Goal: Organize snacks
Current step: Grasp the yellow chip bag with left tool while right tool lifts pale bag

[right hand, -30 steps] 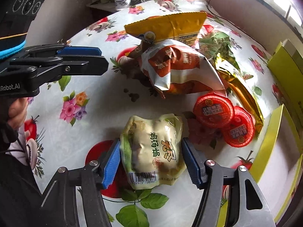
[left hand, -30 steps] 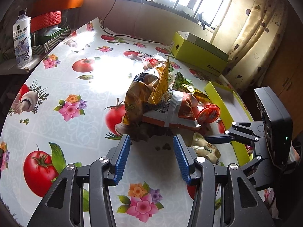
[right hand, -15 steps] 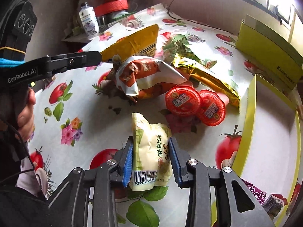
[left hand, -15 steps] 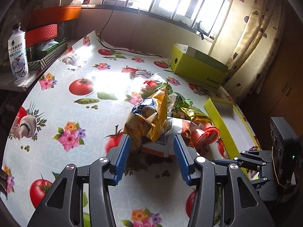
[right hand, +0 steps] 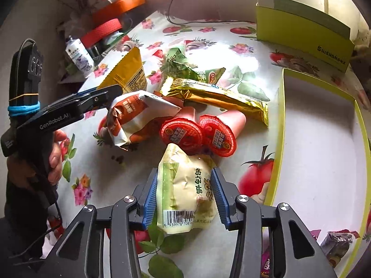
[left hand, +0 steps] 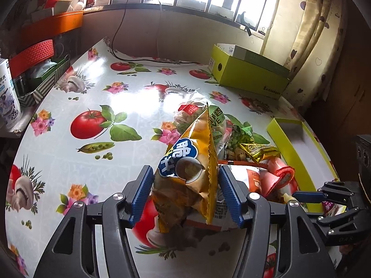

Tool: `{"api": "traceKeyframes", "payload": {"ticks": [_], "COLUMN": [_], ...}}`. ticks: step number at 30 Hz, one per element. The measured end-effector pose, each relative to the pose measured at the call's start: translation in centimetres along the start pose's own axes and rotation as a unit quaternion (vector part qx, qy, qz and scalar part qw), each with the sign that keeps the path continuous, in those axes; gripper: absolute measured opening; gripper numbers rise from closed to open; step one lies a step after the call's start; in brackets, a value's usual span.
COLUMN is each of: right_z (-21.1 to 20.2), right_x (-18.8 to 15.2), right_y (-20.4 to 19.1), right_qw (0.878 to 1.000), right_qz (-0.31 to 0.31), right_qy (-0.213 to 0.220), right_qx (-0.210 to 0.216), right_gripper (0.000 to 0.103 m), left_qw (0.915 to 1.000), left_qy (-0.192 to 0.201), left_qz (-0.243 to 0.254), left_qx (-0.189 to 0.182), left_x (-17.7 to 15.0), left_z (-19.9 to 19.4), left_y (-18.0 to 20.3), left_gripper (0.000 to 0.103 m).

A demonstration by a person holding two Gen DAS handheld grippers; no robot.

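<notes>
The left gripper (left hand: 185,197) sits at the lower middle of its own view with the yellow snack bag (left hand: 190,176) standing upright between its blue pads; its jaws have just been opening, and the pads stand at the bag's two edges, though I cannot tell whether they press on it. That bag leans against the heap of snacks on the flowered tablecloth (left hand: 97,88), with an orange-and-white packet (left hand: 250,178) behind it and a red jelly cup (left hand: 281,177) to its right. In the right wrist view the right gripper (right hand: 184,195) is at the lower middle, its jaws having just been opening after a squeeze, and the pale green packet (right hand: 185,192) with a barcode is still between the pads, which touch its sides, its top resting by two red jelly cups (right hand: 199,134). A long gold packet (right hand: 215,97) lies above them in the frame. The open yellow box (right hand: 284,125) fills the right side, with a dark wrapped snack (right hand: 338,243) in its lower corner. A person's hand (right hand: 54,153) holds the left gripper's handle at the left edge.
</notes>
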State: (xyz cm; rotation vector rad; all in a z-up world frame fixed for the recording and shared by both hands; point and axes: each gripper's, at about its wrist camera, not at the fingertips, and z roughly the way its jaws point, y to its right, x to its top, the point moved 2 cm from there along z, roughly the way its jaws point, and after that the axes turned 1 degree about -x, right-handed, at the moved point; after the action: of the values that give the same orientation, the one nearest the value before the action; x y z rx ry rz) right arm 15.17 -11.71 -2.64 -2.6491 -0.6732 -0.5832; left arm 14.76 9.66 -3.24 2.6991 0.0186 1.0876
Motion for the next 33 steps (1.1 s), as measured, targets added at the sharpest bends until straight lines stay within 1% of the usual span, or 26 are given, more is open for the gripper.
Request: {"api": "traceKeyframes", "payload": {"ticks": [2,3,4,6,8,9,10,12,14,15,17,18,20,23,26,28,33], "right_z": [0.4,0.7,1.0,1.5,1.7,1.8,1.8,1.7,1.5,1.4,1.0,0.7,0.0,-0.3,-0.6,-1.1,-2.6], "right_x": [0.1,0.1,0.0,-0.1,-0.2,-0.2,-0.2,-0.3,-0.4,-0.4,-0.4,-0.5,-0.4,-0.7,-1.0,-1.2,-1.7], "right_y": [0.1,0.0,0.0,-0.3,-0.5,-0.7,-0.7,-0.8,-0.6,-0.5,-0.5,-0.5,-0.5,-0.7,-0.8,-1.0,-2.0], "right_qw": [1.0,1.0,1.0,0.999,0.999,0.999,0.999,0.998,0.999,0.999,0.999,0.999,0.999,0.999,0.999,0.999,0.999], "right_qz": [0.002,0.0,-0.005,-0.015,-0.024,-0.028,-0.029,-0.035,-0.026,-0.026,-0.02,-0.019,-0.017,-0.017,-0.01,-0.01,-0.014], "right_qy": [-0.007,-0.017,-0.025,-0.034,-0.037,-0.036,-0.033,-0.025,-0.022,-0.017,-0.007,-0.002,0.011,0.017,0.025,0.031,0.051], "right_qx": [0.003,0.001,-0.003,-0.012,-0.02,-0.024,-0.028,-0.047,-0.036,-0.04,-0.036,-0.032,-0.027,-0.027,-0.027,-0.022,-0.006], "right_gripper": [0.045,0.049,0.052,0.056,0.056,0.055,0.051,0.036,0.034,0.033,0.031,0.028,0.02,0.019,0.018,0.018,0.019], "left_qw": [0.9999,0.9999,0.9998,0.9998,0.9994,0.9992,0.9992,0.9994,0.9995,0.9995,0.9994,0.9993,0.9993,0.9992,0.9987,0.9983,0.996], "left_qy": [-0.012,-0.012,-0.013,-0.016,-0.021,-0.024,-0.024,-0.017,-0.015,-0.013,-0.009,-0.006,0.003,0.013,0.017,0.025,0.052], "left_qz": [-0.001,-0.007,-0.01,-0.015,-0.026,-0.031,-0.032,-0.029,-0.029,-0.029,-0.032,-0.035,-0.035,-0.031,-0.037,-0.039,-0.031], "left_qx": [-0.009,-0.01,-0.007,0.002,-0.006,-0.005,0.002,0.006,0.005,0.006,0.008,0.009,0.012,0.022,0.032,0.036,0.066], "left_x": [0.1,0.2,0.3,0.4,0.3,0.2,0.1,-0.1,-0.3,-0.5,-0.7,-0.8,-1.0,-1.3,-1.6,-1.7,-1.7], "left_z": [0.8,1.1,1.3,1.8,2.3,2.5,2.6,2.4,2.0,1.7,1.1,0.7,-0.1,-1.1,-1.8,-2.8,-5.9], "left_y": [-0.3,-0.5,-0.7,-1.2,-1.7,-1.8,-1.9,-1.7,-1.5,-1.5,-1.5,-1.6,-1.7,-1.6,-1.8,-1.6,-0.2], "left_gripper": [0.064,0.065,0.065,0.066,0.066,0.065,0.064,0.059,0.055,0.054,0.046,0.045,0.045,0.044,0.044,0.044,0.044]}}
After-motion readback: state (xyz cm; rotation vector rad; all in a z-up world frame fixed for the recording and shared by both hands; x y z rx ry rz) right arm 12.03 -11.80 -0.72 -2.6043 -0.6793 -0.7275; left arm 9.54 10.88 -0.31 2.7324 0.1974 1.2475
